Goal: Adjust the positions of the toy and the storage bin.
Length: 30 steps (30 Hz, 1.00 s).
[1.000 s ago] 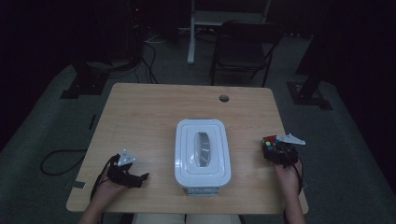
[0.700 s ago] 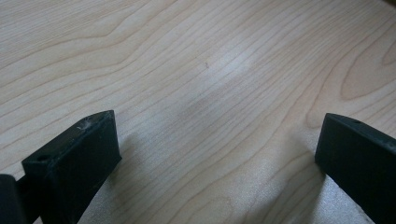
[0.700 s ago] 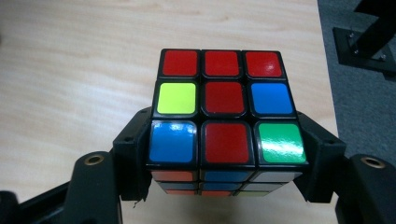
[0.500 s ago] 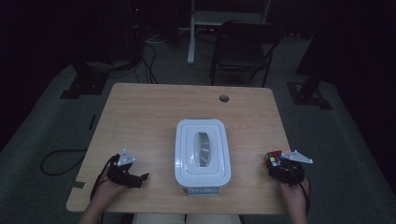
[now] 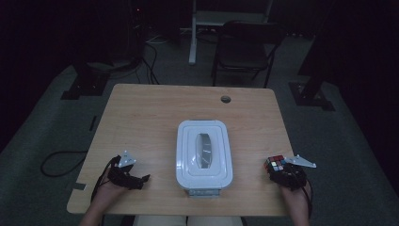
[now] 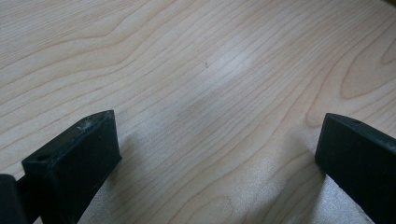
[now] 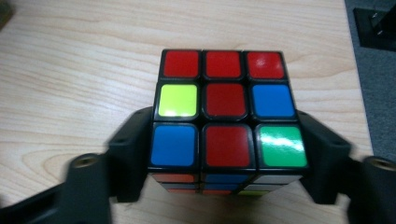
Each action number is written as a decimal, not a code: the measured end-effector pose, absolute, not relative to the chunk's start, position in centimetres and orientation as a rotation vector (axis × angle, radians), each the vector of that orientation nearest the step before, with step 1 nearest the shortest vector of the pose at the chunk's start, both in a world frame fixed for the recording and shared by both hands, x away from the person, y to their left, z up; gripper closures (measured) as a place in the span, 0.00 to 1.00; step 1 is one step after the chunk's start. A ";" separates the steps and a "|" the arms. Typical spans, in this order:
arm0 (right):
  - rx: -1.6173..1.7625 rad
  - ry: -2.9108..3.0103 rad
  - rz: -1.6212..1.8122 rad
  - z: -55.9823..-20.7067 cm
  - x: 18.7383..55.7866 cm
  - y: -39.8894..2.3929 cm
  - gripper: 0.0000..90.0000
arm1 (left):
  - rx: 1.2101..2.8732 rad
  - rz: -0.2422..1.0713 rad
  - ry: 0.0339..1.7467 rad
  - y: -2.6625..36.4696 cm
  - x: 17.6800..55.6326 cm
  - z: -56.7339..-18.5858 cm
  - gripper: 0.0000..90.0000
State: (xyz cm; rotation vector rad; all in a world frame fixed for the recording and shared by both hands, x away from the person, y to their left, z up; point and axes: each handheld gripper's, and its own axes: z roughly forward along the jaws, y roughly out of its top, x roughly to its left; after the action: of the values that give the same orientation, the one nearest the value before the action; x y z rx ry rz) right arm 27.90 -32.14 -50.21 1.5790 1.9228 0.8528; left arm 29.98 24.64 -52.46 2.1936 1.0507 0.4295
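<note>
A: Big things first. The table (image 5: pixel 155 117) carries a white box (image 5: pixel 203 153) in the middle, lid on, standing well apart from both grippers.

B: And the cube (image 5: pixel 275 164)?

A: Near the right edge of the table, resting on the wood, between the jaws of the right gripper (image 5: pixel 278 168). In the right gripper view the cube (image 7: pixel 227 114) sits square between them, red centre up.

B: Clamped?

A: The jaws have just been opening with the cube between them; they stand close at each side, and I judge they no longer press on it. The left gripper (image 5: pixel 141 181) rests near the front left corner, jaws wide apart over bare wood (image 6: pixel 205 93), holding nothing.

B: What could go wrong?

A: The cube lies close to the edge. If the right gripper pulls back crooked, a jaw could catch a side and drag or tip it toward the edge. Closing again off-centre might twist a layer instead of gripping it.
</note>
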 end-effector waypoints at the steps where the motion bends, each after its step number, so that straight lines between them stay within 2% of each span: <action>1: 1.583 1.906 0.854 -50.0 27.9 -32.2 0.27 | 2.195 0.430 1.050 24.6 30.0 -52.5 0.01; 12: 1.518 1.867 0.966 -46.6 28.9 -32.1 0.20 | 2.195 0.430 1.050 24.6 30.0 -52.5 0.01; 14: 1.499 1.869 1.002 -46.1 29.1 -31.8 0.13 | 2.196 0.430 1.050 24.6 30.0 -52.4 0.01; 21: 1.422 1.910 1.069 -45.1 30.1 -30.0 0.15 | 2.195 0.426 1.046 24.7 30.0 -52.4 0.01; 30: 1.361 1.987 1.127 -45.4 31.1 -27.4 0.15 | 2.206 0.424 1.032 24.7 29.9 -52.4 0.01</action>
State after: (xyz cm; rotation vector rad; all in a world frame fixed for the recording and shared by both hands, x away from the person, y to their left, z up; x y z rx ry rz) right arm 31.13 -27.35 -45.42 1.3609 1.9869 1.1265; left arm 29.92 24.71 -52.44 2.2057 1.0319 0.4239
